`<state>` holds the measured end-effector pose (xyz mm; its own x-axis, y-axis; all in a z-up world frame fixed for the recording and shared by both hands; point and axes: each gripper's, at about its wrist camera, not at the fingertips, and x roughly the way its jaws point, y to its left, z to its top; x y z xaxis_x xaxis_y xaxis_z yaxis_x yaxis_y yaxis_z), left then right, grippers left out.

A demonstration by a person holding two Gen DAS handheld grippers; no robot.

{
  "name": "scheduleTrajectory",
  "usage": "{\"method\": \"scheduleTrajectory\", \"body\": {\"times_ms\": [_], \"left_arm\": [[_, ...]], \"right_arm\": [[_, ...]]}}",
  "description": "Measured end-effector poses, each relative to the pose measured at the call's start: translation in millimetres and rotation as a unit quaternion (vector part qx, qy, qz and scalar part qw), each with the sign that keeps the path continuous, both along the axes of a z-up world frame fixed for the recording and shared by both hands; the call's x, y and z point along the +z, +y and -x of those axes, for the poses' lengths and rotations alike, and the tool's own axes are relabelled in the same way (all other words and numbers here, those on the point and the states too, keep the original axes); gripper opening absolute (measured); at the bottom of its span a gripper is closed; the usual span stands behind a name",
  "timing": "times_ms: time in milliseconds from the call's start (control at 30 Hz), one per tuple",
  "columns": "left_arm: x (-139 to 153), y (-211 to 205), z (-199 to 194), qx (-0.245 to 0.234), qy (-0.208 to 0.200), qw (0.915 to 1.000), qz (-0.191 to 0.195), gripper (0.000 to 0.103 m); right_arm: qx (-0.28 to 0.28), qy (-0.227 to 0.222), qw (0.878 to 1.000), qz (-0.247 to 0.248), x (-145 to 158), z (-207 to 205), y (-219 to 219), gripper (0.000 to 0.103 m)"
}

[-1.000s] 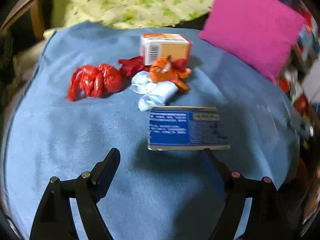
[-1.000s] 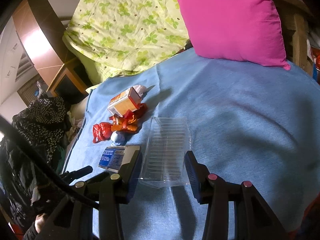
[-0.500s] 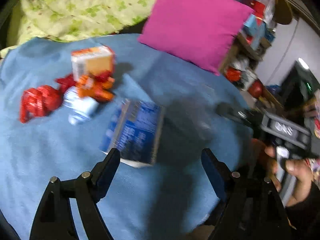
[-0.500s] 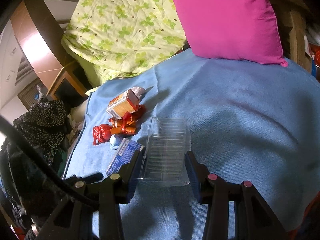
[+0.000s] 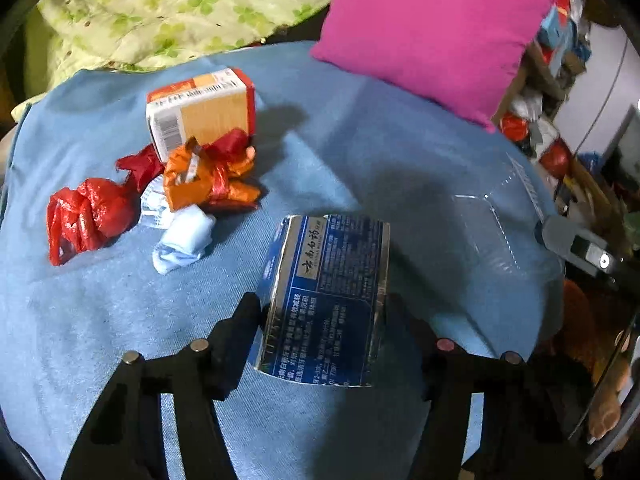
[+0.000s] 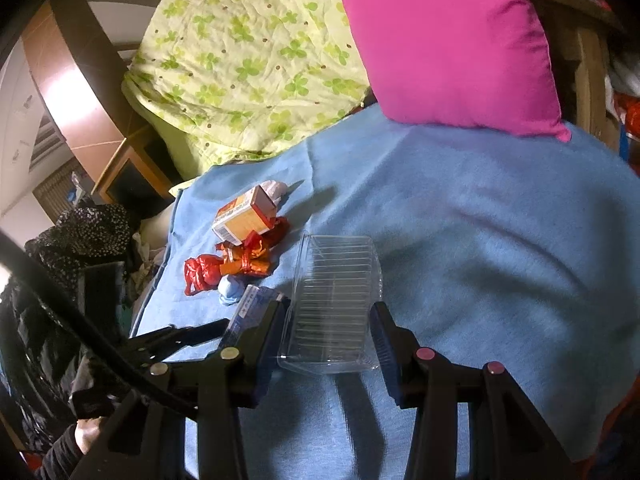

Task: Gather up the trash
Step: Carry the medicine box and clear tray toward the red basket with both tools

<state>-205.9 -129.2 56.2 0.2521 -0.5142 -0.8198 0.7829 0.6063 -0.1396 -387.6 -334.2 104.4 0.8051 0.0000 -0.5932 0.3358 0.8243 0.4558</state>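
- Blue box (image 5: 326,300): lower centre of the left wrist view, clamped between the fingers of the left hand-held gripper (image 5: 322,316) and seemingly raised off the blue blanket (image 5: 100,340).
- Clear plastic tray (image 6: 332,304): lower centre of the right wrist view, between the fingers of the right hand-held gripper (image 6: 330,332); the fingers press or nearly press its sides, so whether it is gripped cannot be told.
- Remaining trash, upper left of the left wrist view: orange carton (image 5: 200,114), orange wrapper (image 5: 208,178), red plastic bag (image 5: 86,216), pale blue wad (image 5: 182,244), all lying together on the blanket.
- Progress, as judged: two items in hand, four uncollected; early stage.
- Hidden: no trash receptacle is clearly identifiable; the dark mass at the left edge of the right wrist view is unreadable. A pink cushion (image 6: 448,40) sits at the upper right.
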Motion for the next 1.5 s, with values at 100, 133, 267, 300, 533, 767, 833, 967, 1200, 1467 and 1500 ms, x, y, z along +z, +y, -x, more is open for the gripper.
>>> {"method": "scheduleTrajectory", "body": {"times_ms": [100, 133, 267, 300, 533, 767, 833, 967, 1200, 1467, 1500], "left_arm": [[15, 6, 4, 0.012, -0.006, 0.9998, 0.016, 0.061], [20, 6, 7, 0.013, -0.008, 0.9997, 0.019, 0.061], [34, 2, 23, 0.009, -0.018, 0.9992, 0.035, 0.061], [37, 0, 26, 0.01, -0.019, 0.999, 0.039, 0.061], [64, -14, 57, 0.021, -0.035, 0.9967, 0.069, 0.061], [75, -41, 90, 0.009, -0.042, 0.9961, 0.078, 0.061], [77, -51, 98, 0.0, -0.042, 0.9961, 0.078, 0.061], [79, -71, 120, -0.021, -0.045, 0.9956, 0.079, 0.061], [73, -103, 159, -0.058, -0.032, 0.9948, 0.078, 0.061], [60, -132, 203, -0.108, -0.013, 0.9916, 0.07, 0.061], [58, -135, 209, -0.115, -0.011, 0.9909, 0.07, 0.061]], "right_arm": [[-0.01, -0.008, 1.0, 0.012, 11, 7, -5, 0.047], [-0.013, -0.01, 1.0, 0.017, 14, 9, -6, 0.047], [-0.025, -0.012, 0.999, 0.027, 24, 22, -11, 0.047], [-0.026, -0.011, 0.999, 0.028, 25, 26, -12, 0.047], [-0.038, -0.007, 0.998, 0.041, 30, 45, -15, 0.047], [-0.067, -0.001, 0.996, 0.053, 34, 78, -28, 0.047], [-0.082, 0.003, 0.995, 0.056, 36, 93, -34, 0.047], [-0.112, 0.012, 0.992, 0.063, 37, 121, -46, 0.047], [-0.174, 0.037, 0.981, 0.072, 33, 180, -64, 0.047], [-0.236, 0.072, 0.966, 0.079, 26, 242, -78, 0.047], [-0.24, 0.075, 0.964, 0.08, 26, 247, -78, 0.047]]}}
